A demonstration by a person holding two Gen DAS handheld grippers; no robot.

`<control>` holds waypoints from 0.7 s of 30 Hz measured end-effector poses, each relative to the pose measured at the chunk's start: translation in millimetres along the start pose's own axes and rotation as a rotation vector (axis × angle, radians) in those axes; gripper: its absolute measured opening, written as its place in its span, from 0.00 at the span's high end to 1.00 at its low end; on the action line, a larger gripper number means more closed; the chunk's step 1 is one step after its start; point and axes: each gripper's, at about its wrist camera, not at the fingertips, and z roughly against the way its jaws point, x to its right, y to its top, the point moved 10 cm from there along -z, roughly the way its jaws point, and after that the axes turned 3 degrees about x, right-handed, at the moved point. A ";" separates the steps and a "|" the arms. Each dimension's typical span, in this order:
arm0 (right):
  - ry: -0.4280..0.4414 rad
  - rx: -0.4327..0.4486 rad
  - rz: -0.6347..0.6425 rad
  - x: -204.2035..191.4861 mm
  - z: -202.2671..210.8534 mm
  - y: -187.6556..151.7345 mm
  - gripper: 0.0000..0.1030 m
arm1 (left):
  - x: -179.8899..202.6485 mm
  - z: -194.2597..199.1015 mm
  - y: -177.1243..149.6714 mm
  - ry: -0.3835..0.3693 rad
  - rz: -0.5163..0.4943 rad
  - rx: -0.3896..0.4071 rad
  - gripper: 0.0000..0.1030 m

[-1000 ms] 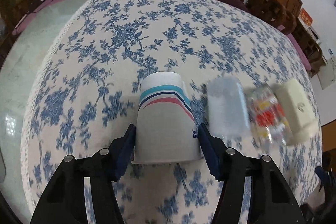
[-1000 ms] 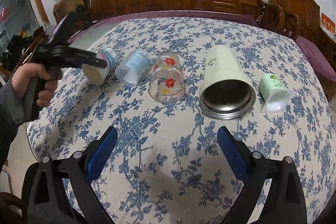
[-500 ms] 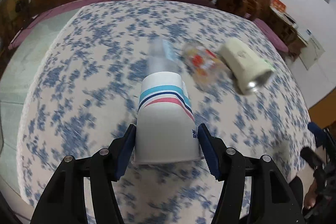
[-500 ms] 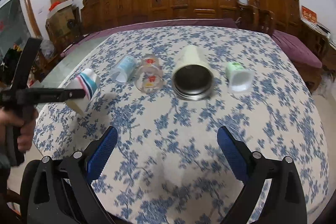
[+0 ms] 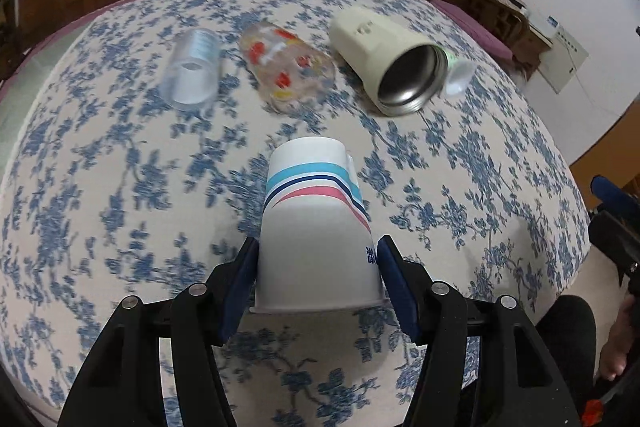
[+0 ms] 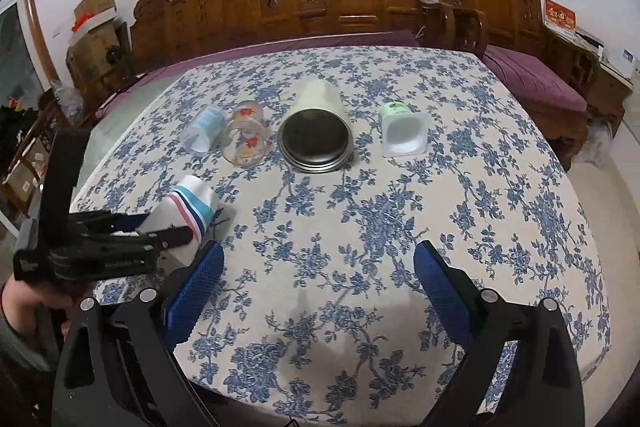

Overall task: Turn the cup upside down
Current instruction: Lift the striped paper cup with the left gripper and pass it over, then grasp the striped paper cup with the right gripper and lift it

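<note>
The left gripper (image 5: 318, 277) is clamped on a striped paper cup (image 5: 316, 227) near its wide rim, above the bench (image 6: 360, 227) edge; light and crushable, it likely needs gentle pressure, while the right gripper (image 6: 316, 287) hangs apart.

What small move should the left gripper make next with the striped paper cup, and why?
Probably rotate the wrist so the rim turns downward, then lower it. The left gripper is clamped on the striped paper cup near its rim, and the right-wrist view shows the cup tilted, base pointing away over the tablecloth, not yet inverted.
</note>
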 end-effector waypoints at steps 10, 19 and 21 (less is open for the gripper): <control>0.009 -0.009 0.000 1.1 -11.2 7.8 0.06 | -1.8 -0.2 -2.6 0.028 -0.022 0.007 0.33; 0.065 -0.039 0.044 -37.5 -22.1 30.4 0.06 | -44.0 79.4 21.2 0.114 0.003 0.221 0.10; 0.081 -0.062 0.053 -48.6 -29.5 34.2 0.06 | -59.3 94.0 26.1 0.163 0.013 0.271 0.08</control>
